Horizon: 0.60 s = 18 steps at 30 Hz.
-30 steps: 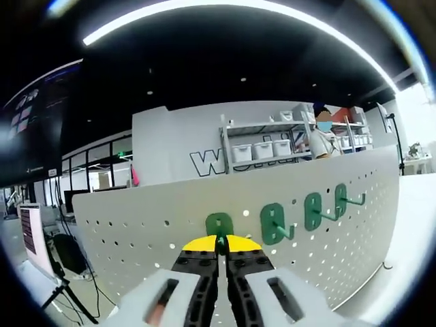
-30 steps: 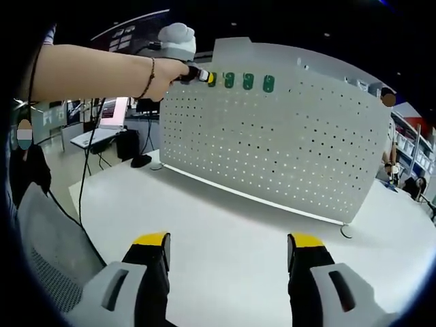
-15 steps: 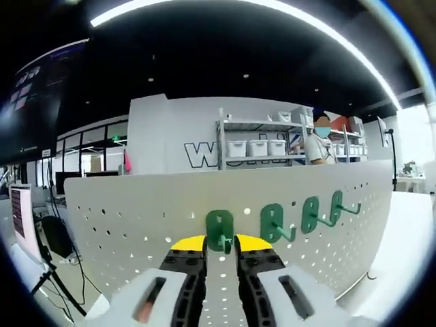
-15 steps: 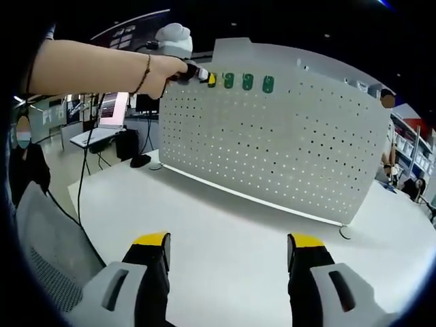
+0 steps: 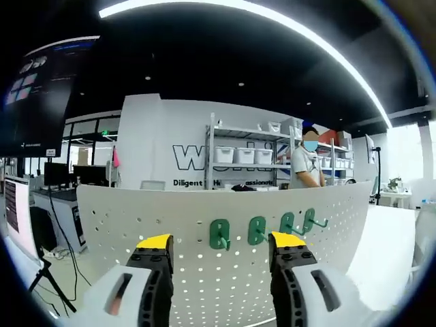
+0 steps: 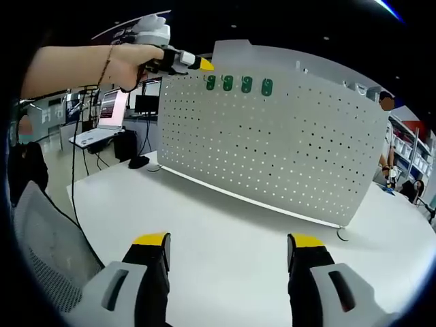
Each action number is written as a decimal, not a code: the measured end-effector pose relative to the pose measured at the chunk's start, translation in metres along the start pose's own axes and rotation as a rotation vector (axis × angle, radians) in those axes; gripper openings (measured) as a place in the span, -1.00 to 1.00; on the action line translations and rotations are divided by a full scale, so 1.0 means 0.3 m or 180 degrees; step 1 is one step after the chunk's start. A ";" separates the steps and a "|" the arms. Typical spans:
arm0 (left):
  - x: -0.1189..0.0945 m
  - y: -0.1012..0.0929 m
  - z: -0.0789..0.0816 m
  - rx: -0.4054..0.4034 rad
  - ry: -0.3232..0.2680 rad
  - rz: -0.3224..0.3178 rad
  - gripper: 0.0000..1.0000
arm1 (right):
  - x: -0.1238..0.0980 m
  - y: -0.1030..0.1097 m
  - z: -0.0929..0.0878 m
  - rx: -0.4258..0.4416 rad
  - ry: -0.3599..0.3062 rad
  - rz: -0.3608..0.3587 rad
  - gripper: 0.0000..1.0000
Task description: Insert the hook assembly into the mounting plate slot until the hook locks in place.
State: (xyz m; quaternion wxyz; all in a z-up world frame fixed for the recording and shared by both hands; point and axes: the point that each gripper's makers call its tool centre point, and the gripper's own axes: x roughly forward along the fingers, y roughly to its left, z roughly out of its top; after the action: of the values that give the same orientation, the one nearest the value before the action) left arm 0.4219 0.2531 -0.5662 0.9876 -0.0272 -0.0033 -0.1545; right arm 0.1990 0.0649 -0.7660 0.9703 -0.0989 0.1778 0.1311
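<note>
The white perforated mounting plate (image 5: pixel 170 225) stands upright on the table, with several green hooks along its top row. The leftmost hook (image 5: pixel 219 234) sits on the plate, straight ahead between my left gripper's jaws and apart from them. My left gripper (image 5: pixel 221 242) is open with nothing in it. In the right gripper view the plate (image 6: pixel 272 150) carries the same hooks (image 6: pixel 210 82), and the hand-held left gripper (image 6: pixel 203 65) hovers just left of them. My right gripper (image 6: pixel 228 242) is open and empty, low over the white table (image 6: pixel 225 211).
Beyond the plate a person (image 5: pixel 303 167) stands at shelves with white bins (image 5: pixel 238 155). A monitor (image 5: pixel 15 221) is at the far left. A mesh chair (image 6: pixel 48 252) stands by the table's left edge, and a desk with a screen (image 6: pixel 105 112) lies further back.
My left gripper has opened, let go of the leftmost green hook and drawn back from the plate; the hook stays on the plate. The right gripper has not moved.
</note>
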 end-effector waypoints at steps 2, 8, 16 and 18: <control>-0.034 0.004 -0.026 -0.0003 0.0068 -0.0029 0.33 | 0.000 -0.005 0.001 -0.0008 -0.0007 -0.0021 0.37; -0.145 0.027 -0.088 -0.0115 0.0244 -0.0085 0.59 | -0.001 0.001 0.004 -0.0028 -0.0020 -0.0011 0.38; -0.291 0.049 -0.151 -0.0139 0.0386 -0.0142 0.78 | -0.004 0.001 0.000 -0.0035 -0.0006 -0.0023 0.37; -0.323 0.050 -0.162 -0.0172 0.0407 -0.0150 0.81 | -0.005 0.002 0.002 -0.0029 -0.0014 -0.0024 0.38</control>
State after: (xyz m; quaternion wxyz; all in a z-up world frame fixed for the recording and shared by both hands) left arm 0.3342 0.2941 -0.6169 0.9808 -0.0439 0.0633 -0.1791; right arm 0.1977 0.0652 -0.7651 0.9707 -0.1036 0.1747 0.1284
